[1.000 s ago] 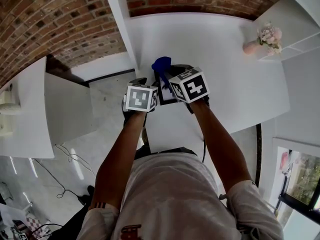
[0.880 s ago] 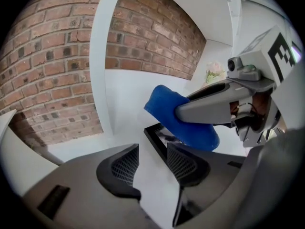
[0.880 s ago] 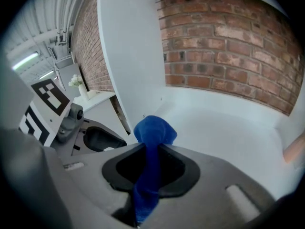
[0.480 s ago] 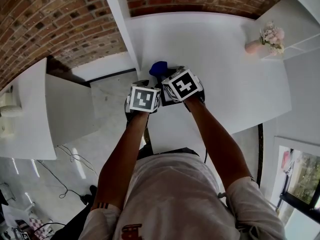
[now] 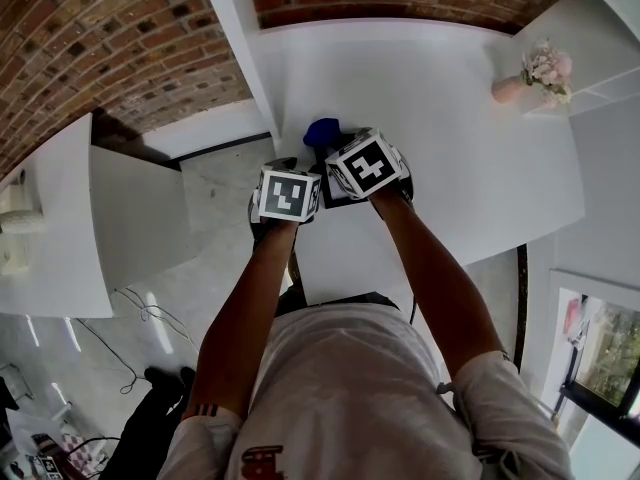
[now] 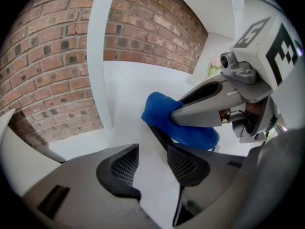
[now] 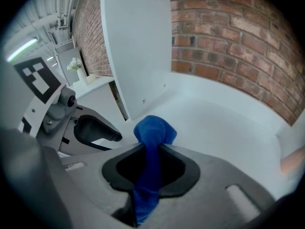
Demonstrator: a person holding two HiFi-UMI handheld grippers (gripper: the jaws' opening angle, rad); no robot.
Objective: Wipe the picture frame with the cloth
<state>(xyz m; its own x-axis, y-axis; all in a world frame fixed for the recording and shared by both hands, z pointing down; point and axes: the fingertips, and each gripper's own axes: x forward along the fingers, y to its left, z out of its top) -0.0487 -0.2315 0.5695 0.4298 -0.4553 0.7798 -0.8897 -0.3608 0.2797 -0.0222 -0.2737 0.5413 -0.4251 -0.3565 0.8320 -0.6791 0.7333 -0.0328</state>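
Note:
A picture frame (image 6: pixel 158 178) with a white face and a dark edge (image 6: pixel 159 135) stands on edge between the jaws of my left gripper (image 6: pixel 152 162), which is shut on it. A blue cloth (image 7: pixel 153 133) is clamped in my right gripper (image 7: pixel 152 163), and its bunched end sticks out past the jaws. In the left gripper view the cloth (image 6: pixel 178 120) presses against the far top part of the frame. From the head view both marker cubes sit side by side over the white table (image 5: pixel 450 138), with the cloth (image 5: pixel 321 131) just beyond them.
A pink vase of flowers (image 5: pixel 541 74) stands at the table's far right corner. A white pillar (image 5: pixel 238 48) and a brick wall (image 5: pixel 110 48) rise at the left and behind. The table's left edge drops to a floor with cables (image 5: pixel 130 308).
The two grippers have drawn closer together, the right one shifting left and slightly farther. The cloth stays against the frame.

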